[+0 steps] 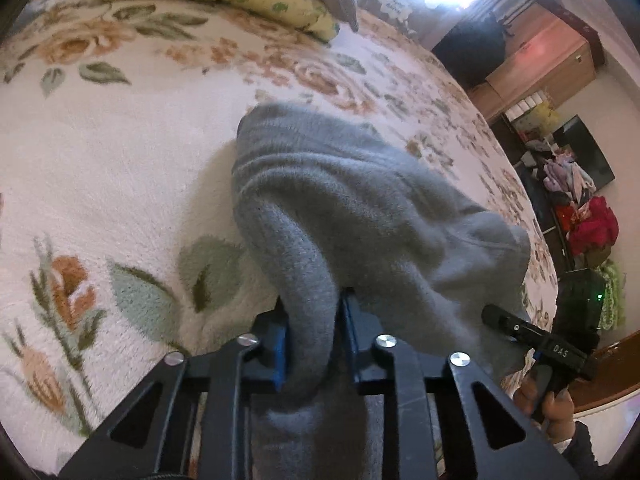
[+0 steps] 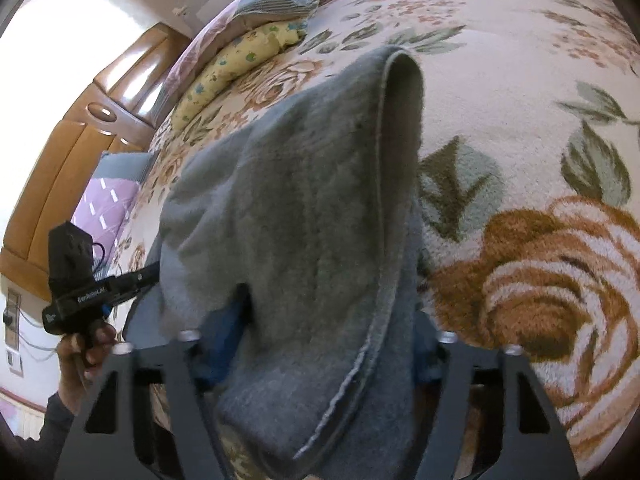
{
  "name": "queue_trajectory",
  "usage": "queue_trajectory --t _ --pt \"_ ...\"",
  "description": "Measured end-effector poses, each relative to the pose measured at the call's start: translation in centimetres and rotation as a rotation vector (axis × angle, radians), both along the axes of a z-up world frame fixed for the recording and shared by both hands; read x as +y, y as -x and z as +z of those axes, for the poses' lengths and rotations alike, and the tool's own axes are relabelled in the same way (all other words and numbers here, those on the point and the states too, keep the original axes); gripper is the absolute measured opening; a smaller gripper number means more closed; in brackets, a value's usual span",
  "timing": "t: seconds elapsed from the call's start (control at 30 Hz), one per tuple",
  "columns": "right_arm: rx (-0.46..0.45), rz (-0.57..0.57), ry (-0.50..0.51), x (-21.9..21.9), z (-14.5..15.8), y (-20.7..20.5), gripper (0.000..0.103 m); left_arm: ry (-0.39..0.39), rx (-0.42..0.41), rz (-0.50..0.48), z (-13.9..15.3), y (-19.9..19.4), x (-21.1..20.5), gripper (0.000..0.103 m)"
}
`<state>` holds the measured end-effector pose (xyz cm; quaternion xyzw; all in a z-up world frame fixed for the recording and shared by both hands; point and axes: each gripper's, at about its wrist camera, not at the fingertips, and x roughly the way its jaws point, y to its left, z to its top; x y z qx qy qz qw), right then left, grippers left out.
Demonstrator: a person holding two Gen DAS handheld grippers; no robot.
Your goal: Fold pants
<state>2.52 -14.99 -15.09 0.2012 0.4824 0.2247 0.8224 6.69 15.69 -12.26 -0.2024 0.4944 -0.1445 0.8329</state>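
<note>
My left gripper (image 1: pixel 312 320) is clamped on a thick bunched roll of the grey pants (image 1: pixel 344 200); both blue pads (image 1: pixel 280 354) press into the fabric. The rest of the pants run forward from the jaws and lie on the flowered blanket (image 1: pixel 100 160). My right gripper (image 2: pixel 324 336) has a wide fold of the same pants between its jaws, with the hemmed edge draped over them. Its fingertips are mostly buried, so I can't tell if the pads bite. Past the jaws a yellow pillow (image 2: pixel 228 64) lies on the blanket. No containers in either view.
</note>
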Motion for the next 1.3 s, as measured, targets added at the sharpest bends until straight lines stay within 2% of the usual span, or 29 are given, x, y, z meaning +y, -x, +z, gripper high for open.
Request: queue_trajectory --t 0.1,0.2,0.37,0.67,0.97,1.3 --pt "-0.032 0.009 0.001 0.3 1.4 0.5 0.039 -0.004 -0.052 0.005 1.7 1.1 0.0 0.015" --pt "-0.067 0.025 -0.02 0.7 3.0 0.8 0.036 -0.025 -0.089 0.001 2.9 1.6 -0.1 0.014" --pt "-0.117 0.072 -0.045 2.4 5.3 0.9 0.035 -0.06 -0.14 0.025 5.2 3.2 1.0 0.014" --pt "-0.175 0.178 -0.076 8.3 7.4 -1.5 0.035 -0.103 -0.186 0.141 7.9 3.8 6.3 0.014" --pt "-0.183 0.231 -0.062 13.6 8.1 -6.9 0.035 -0.125 -0.183 0.233 7.9 1.4 10.2 0.014" --pt "-0.157 0.286 -0.034 17.2 6.5 -10.4 0.035 -0.149 -0.146 0.287 6.1 -0.2 12.4 0.014"
